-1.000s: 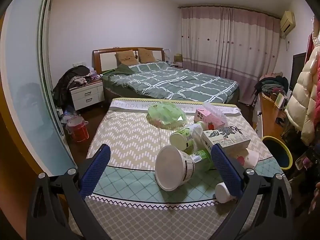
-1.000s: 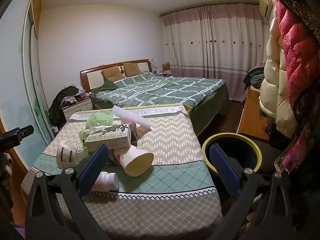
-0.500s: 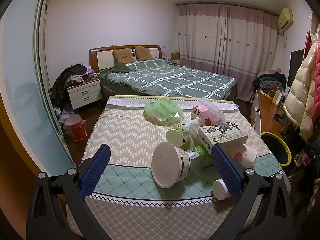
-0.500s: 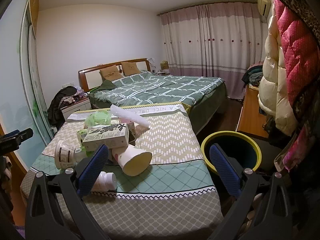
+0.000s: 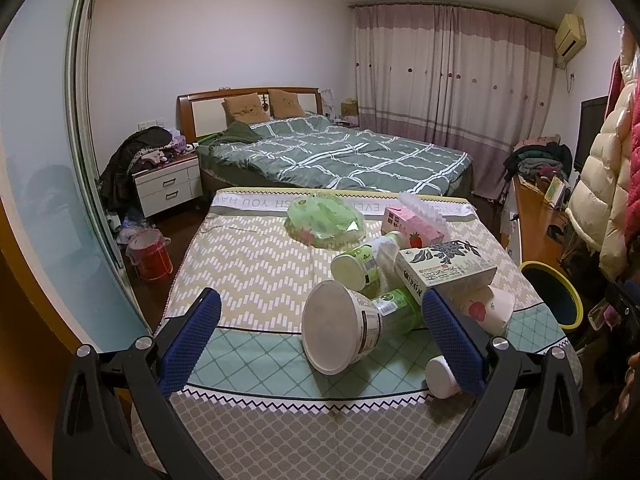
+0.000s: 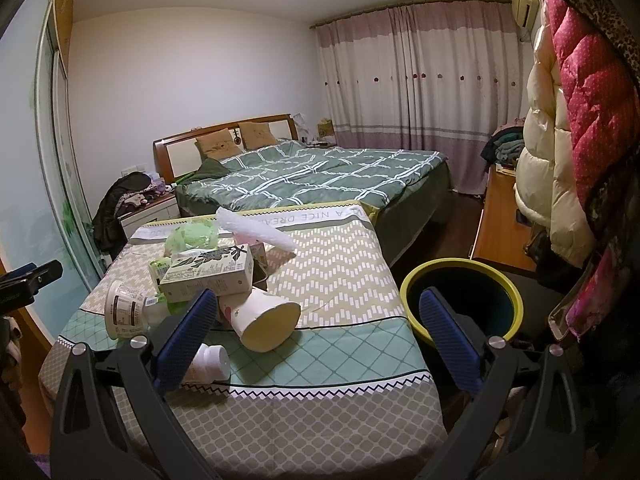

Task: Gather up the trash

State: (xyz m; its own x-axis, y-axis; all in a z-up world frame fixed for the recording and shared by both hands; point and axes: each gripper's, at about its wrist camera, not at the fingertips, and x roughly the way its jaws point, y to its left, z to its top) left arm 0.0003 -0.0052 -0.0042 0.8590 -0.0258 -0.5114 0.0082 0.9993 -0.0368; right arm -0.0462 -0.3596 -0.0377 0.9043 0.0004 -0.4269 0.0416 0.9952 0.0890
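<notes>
A pile of trash lies on the cloth-covered table: a white tub, a leaf-print carton, a paper cup, a white bottle, a green bag, a pink carton. A yellow-rimmed bin stands right of the table. My left gripper is open, held before the tub. My right gripper is open and empty, over the table's near right corner, between the cup and the bin.
A bed with a green quilt lies behind the table. A nightstand and a red bucket stand at the left by a sliding door. Coats hang at the right above a wooden bench.
Both grippers have drifted slightly; the trash pile sits a little lower and closer in both views. Both stay open and empty.
</notes>
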